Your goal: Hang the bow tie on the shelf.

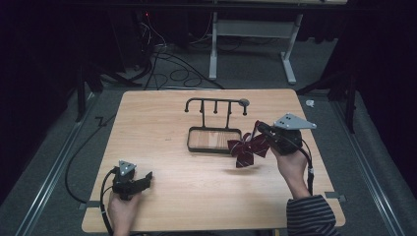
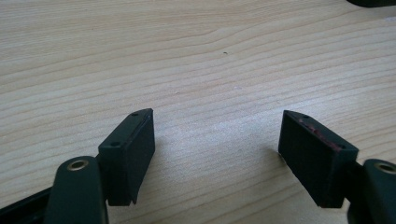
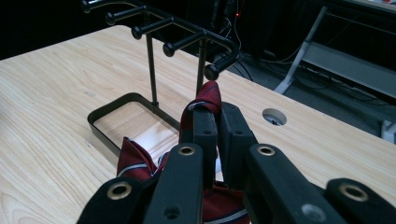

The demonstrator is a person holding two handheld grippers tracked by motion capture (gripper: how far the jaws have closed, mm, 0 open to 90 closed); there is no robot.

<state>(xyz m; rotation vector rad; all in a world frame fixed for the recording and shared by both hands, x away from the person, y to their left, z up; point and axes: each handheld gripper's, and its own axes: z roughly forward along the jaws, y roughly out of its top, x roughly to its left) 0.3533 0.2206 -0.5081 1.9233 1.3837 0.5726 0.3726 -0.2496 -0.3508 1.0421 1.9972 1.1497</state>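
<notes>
A dark red bow tie with thin stripes hangs above the table, right of the rack's base. My right gripper is shut on its strap, which loops over the closed jaws in the right gripper view, while the bow droops below. A black metal rack with several pegs stands on a rectangular tray base at mid-table; its nearest peg is just beyond the strap. My left gripper rests at the front left, open and empty, its pads wide apart over bare wood.
The wooden table has a round cable hole near the rack. Beyond the far edge, cables lie on the grey floor beside a white table frame.
</notes>
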